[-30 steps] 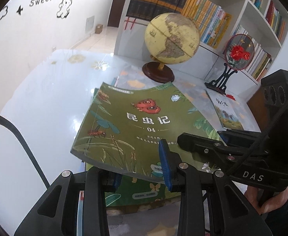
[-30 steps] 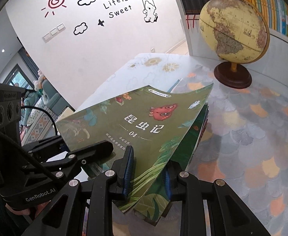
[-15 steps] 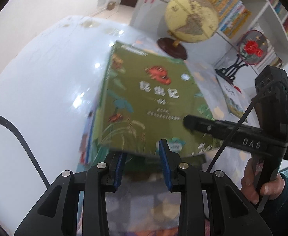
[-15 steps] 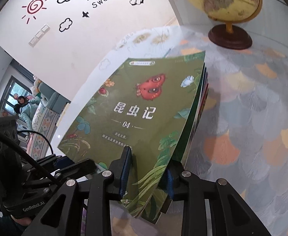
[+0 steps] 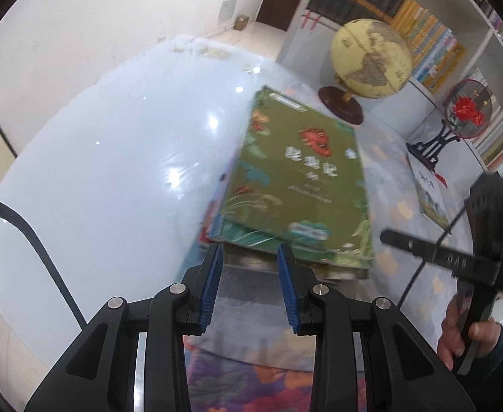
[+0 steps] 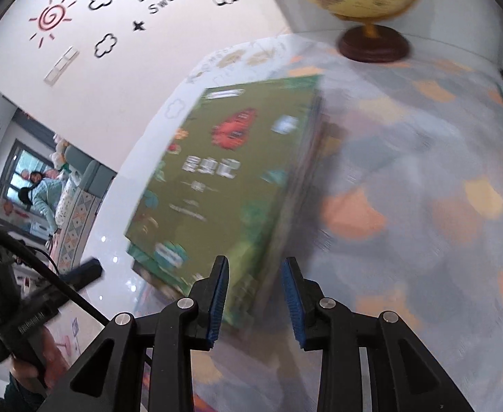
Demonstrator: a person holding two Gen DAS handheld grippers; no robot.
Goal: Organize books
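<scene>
On the counter [image 5: 96, 171], green book [image 5: 299, 185] tops the stack.
Left tool [image 5: 249, 286] and right tool [image 6: 254, 297] both gape empty just short of it; another book [image 5: 430, 195] awaits beside the globe [image 5: 371, 58].

Book [image 5: 296, 185] atop stack on table [image 5: 114, 158], globe [image 5: 371, 58] behind, shelves [image 5: 457, 34] beyond

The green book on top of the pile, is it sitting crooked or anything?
A little. The green book lies on the stack but not squared: edges of the books underneath stick out along its left side and near end. Nothing looks damaged.
</scene>
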